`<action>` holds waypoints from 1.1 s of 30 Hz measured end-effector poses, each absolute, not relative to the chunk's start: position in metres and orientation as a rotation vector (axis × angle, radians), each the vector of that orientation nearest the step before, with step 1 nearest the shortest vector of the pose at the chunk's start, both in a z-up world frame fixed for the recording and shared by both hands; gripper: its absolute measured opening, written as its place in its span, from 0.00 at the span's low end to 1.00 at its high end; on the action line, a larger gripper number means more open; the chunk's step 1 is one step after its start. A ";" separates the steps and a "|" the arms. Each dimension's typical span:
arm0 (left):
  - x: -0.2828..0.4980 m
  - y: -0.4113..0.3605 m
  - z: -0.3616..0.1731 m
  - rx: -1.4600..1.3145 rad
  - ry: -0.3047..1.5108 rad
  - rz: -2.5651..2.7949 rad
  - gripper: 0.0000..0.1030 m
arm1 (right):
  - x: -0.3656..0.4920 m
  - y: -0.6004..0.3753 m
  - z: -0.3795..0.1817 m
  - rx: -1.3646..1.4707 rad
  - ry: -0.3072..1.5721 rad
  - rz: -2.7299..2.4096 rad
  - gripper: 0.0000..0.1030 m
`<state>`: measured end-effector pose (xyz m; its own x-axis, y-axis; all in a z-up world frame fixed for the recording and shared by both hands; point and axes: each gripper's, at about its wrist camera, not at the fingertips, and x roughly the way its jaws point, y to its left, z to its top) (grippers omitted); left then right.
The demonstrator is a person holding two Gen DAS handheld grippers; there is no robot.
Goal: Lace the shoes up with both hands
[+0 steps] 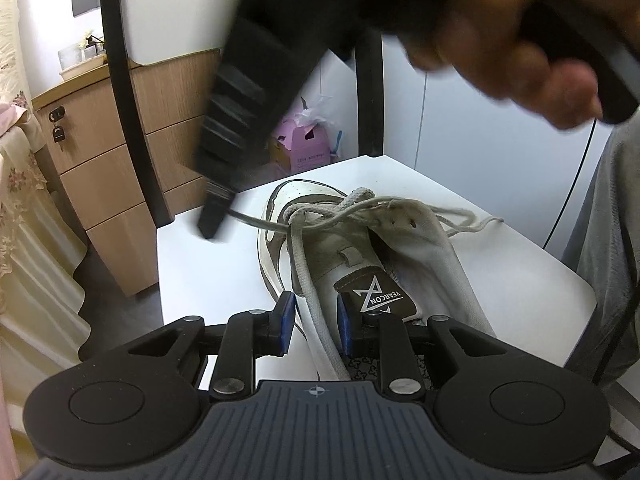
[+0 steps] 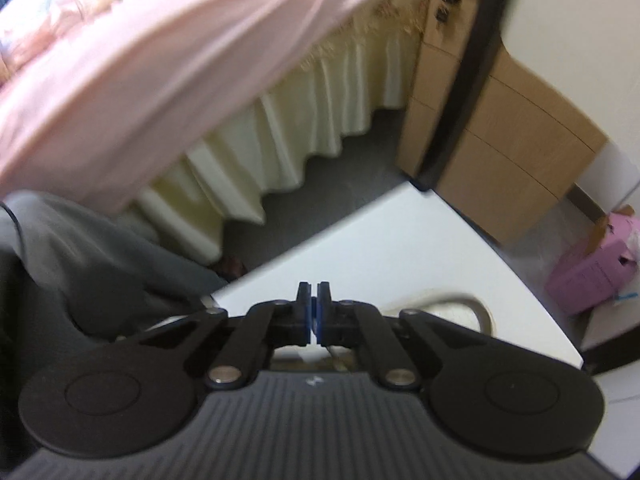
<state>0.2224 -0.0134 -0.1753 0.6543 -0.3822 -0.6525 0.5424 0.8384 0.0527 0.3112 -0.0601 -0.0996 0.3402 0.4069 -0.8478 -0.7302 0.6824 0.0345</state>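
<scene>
Squarely on the white table [image 1: 480, 280] lies the shoe [image 1: 348, 248], a white and grey-brown sneaker with its toe pointing away from the left wrist camera and its tongue label reading YEARCON. A pale lace [image 1: 308, 280] is threaded through the upper eyelets and crosses over the tongue; one strand runs back toward the camera, another runs off to the left, and loose ends trail off to the right of the shoe on the table.

The left tool [image 1: 316, 324] sits low over the near edge of the shoe with its blue pads a narrow gap apart; the near strand of lace passes between them, though whether the pads press on it I cannot tell. The right tool [image 1: 214, 222], blurred and angled steeply down, has its tip at the left-running strand, which ends at its closed tip; a hand [image 1: 520, 40] grips its handle at the top right. From the right wrist camera, that tool's [image 2: 314, 312] pads are pressed together, and only the toe of the shoe [image 2: 460, 308] shows beyond them.

Around the table stand a wooden drawer cabinet [image 1: 116, 152], a pink box [image 1: 308, 148] on the floor, and a bed with a cream skirt [image 2: 320, 92].
</scene>
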 end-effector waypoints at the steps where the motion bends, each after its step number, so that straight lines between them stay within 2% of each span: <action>1: 0.222 -0.014 -0.175 0.253 0.677 -0.530 0.24 | 0.312 -0.055 -0.092 -0.375 0.952 0.778 0.02; 9: 0.225 -0.012 -0.176 0.221 0.690 -0.524 0.27 | 0.318 -0.021 -0.049 -0.361 0.875 0.874 0.03; 12: 0.227 -0.003 -0.175 0.170 0.699 -0.518 0.36 | 0.321 -0.019 -0.049 -0.389 0.872 0.862 0.03; 18: 0.221 0.015 -0.165 0.081 0.654 -0.541 0.67 | 0.324 -0.036 -0.052 -0.351 0.860 0.822 0.03; 20: 0.212 0.017 -0.159 0.075 0.611 -0.549 0.81 | 0.324 -0.040 -0.053 -0.345 0.858 0.813 0.03; 22: 0.203 0.018 -0.153 0.056 0.572 -0.561 0.87 | 0.323 -0.045 -0.053 -0.339 0.855 0.806 0.03; 27: 0.182 0.016 -0.145 0.015 0.550 -0.525 0.91 | 0.319 -0.055 -0.050 -0.315 0.841 0.800 0.03; 29: 0.173 0.014 -0.142 0.005 0.536 -0.497 0.95 | 0.317 -0.058 -0.049 -0.311 0.842 0.801 0.03; 33: 0.163 0.007 -0.138 0.000 0.543 -0.432 0.96 | 0.315 -0.058 -0.044 -0.334 0.840 0.805 0.03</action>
<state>0.1628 0.0068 -0.1376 0.7687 -0.3983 -0.5005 0.3982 0.9103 -0.1128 0.3150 -0.0580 -0.0439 0.4021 0.4989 -0.7678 -0.7463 0.6643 0.0408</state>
